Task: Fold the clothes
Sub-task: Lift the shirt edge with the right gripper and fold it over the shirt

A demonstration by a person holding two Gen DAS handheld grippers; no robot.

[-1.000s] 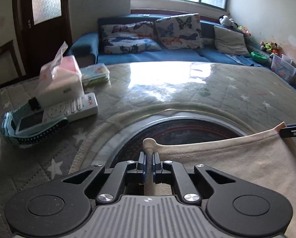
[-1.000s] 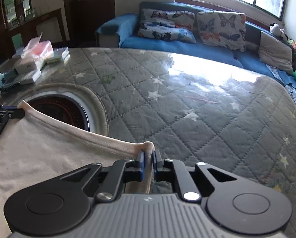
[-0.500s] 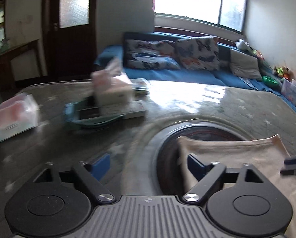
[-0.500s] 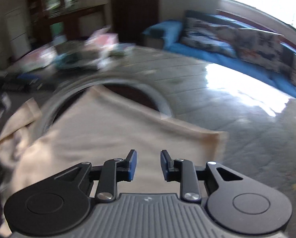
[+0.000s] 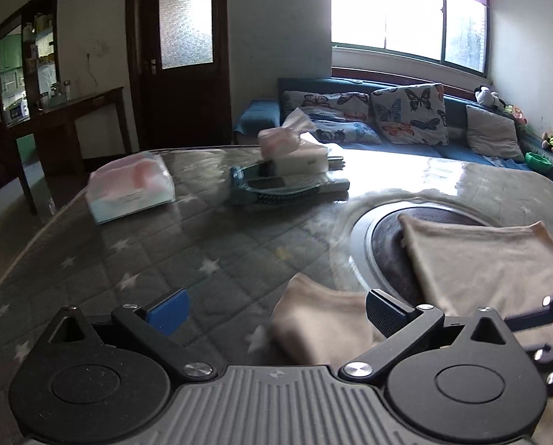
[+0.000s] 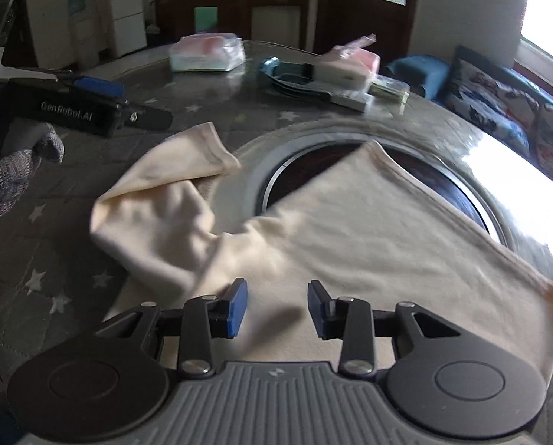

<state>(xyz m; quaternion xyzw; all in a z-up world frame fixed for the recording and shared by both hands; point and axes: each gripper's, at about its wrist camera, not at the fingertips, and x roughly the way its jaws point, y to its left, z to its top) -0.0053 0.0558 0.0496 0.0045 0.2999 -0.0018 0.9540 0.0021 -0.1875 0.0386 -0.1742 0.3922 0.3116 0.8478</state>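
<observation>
A cream garment (image 6: 369, 237) lies flat on the quilted grey table (image 6: 54, 296), partly over a dark round inset (image 6: 443, 181). Its sleeve (image 6: 165, 200) is folded and crumpled at the left. My right gripper (image 6: 276, 307) is open and empty just above the garment's near part. My left gripper (image 5: 276, 307) is open wide and empty, with the sleeve (image 5: 321, 322) between its fingers. The garment's body (image 5: 480, 256) lies to its right. The left gripper also shows in the right wrist view (image 6: 91, 111), left of the sleeve. The right gripper's fingers (image 5: 547, 311) show at the right edge.
A wrapped tissue pack (image 5: 131, 185), a tissue box (image 5: 295, 148) and a blue tray with a remote (image 5: 276, 189) sit at the table's far side. A blue sofa with butterfly cushions (image 5: 406, 118) stands behind. The table edge (image 5: 28, 241) curves on the left.
Both grippers let go of the garment's corners and opened. The garment dropped flat on the table. Both grippers drew back and turned left, toward the crumpled sleeve.
</observation>
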